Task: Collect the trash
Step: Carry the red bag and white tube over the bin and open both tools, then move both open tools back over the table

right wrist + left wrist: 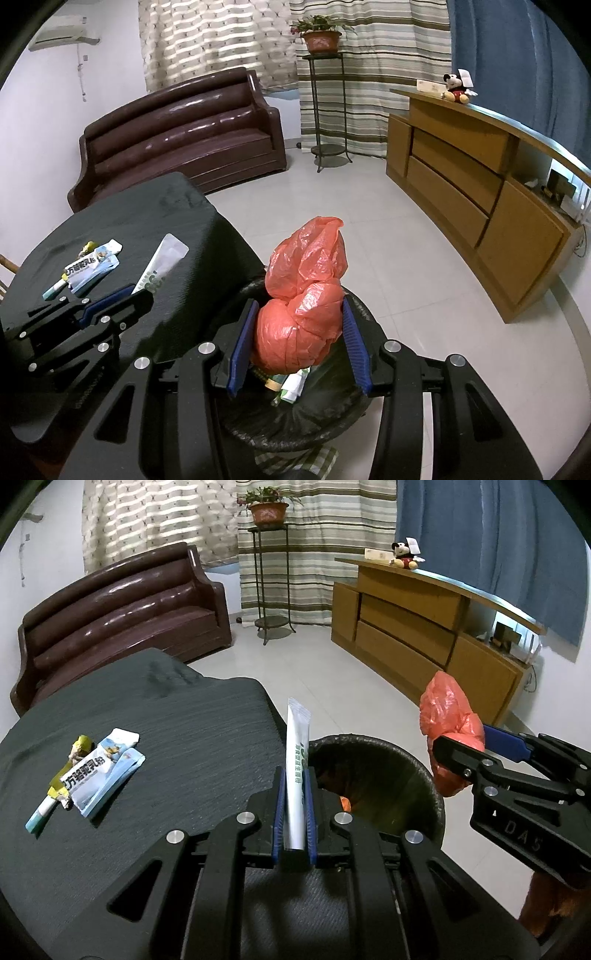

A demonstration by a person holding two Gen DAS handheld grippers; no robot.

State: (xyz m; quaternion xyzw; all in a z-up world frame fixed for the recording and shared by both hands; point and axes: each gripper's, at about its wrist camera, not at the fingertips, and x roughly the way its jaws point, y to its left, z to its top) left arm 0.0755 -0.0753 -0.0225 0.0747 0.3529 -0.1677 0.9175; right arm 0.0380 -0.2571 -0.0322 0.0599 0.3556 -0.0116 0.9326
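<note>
The left gripper (294, 812) pinches a long white sachet (297, 771) between its blue pads, the sachet standing upright with its crimped top end free above the fingers. It hangs at the edge of the dark-covered table (184, 738), just beside the rim of the black-lined trash bin (424, 771). The right gripper (299, 341) is spread wide around a crumpled red plastic bag (306, 295); its pads sit against the bag's bulging lower part, directly above the bin's mouth.

Only the right wrist view looks down into the bin, where a few wrappers (291, 384) lie beneath the bag. The left wrist view shows the bag from the side, sticking out past the right gripper's fingers.

Farther back on the table, a small heap of blue-and-white snack wrappers (88, 771) rests well apart from both grippers. Beyond stand a brown sofa (122, 616), a potted plant (267, 507) on a tall stand, and a wooden cabinet (424, 627).
</note>
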